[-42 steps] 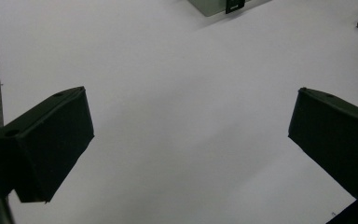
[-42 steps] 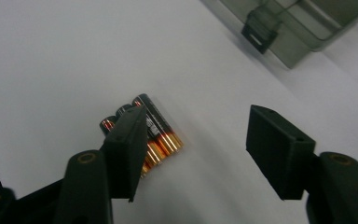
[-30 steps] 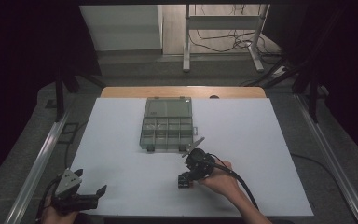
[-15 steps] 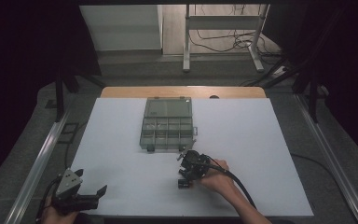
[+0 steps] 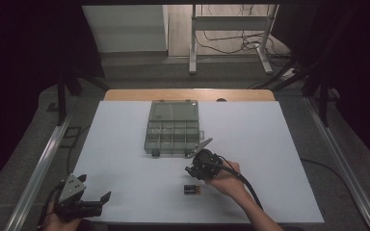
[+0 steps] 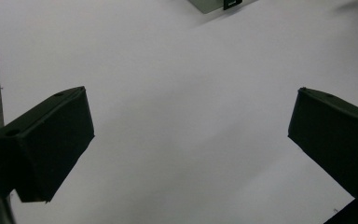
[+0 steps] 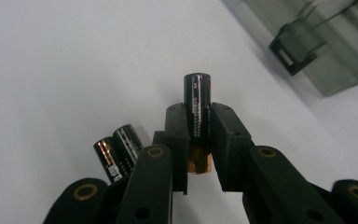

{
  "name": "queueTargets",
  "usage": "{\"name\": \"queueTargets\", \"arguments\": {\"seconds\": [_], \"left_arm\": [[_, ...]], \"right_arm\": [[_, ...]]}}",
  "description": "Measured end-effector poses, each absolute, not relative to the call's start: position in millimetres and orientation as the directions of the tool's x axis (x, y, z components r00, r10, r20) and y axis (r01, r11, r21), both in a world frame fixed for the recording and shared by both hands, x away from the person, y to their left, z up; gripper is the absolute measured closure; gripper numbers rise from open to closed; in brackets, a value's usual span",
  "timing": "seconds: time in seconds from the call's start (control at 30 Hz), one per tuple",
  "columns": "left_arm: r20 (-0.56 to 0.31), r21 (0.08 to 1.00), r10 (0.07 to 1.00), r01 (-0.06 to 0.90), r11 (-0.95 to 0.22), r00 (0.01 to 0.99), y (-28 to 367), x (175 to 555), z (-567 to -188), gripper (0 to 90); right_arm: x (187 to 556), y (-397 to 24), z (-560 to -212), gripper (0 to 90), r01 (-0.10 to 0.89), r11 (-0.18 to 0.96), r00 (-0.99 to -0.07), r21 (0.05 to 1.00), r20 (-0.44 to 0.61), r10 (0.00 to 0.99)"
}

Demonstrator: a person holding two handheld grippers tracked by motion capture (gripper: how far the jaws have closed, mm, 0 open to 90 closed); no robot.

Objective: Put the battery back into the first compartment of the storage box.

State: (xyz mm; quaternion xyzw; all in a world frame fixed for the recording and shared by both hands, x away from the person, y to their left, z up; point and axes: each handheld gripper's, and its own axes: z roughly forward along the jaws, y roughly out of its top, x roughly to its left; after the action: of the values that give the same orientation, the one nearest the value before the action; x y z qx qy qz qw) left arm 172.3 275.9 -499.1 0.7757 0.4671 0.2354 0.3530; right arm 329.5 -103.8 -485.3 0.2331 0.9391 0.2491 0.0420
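On the white surface (image 5: 125,144) our right gripper (image 5: 196,169) has drawn slightly back from the clear compartment box (image 5: 173,127), its fingers having just closed and now clenched on one battery (image 7: 197,112). The box's compartments look empty, as far as we can tell. The right gripper view shows two more batteries (image 7: 117,151) lying below. Our left gripper (image 5: 89,204) has stayed put, fingers released.
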Motion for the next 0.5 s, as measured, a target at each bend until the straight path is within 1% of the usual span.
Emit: {"name": "queueTargets", "arguments": {"seconds": [0.5], "left_arm": [[0.037, 0.768, 0.89, 0.557, -0.317, 0.454, 275.4, 172.6, -499.3, 0.8]], "right_arm": [[355.4, -101.5, -466.2, 76.6, 0.433, 0.688, -0.865, 0.582, 0.053, 0.499]]}}
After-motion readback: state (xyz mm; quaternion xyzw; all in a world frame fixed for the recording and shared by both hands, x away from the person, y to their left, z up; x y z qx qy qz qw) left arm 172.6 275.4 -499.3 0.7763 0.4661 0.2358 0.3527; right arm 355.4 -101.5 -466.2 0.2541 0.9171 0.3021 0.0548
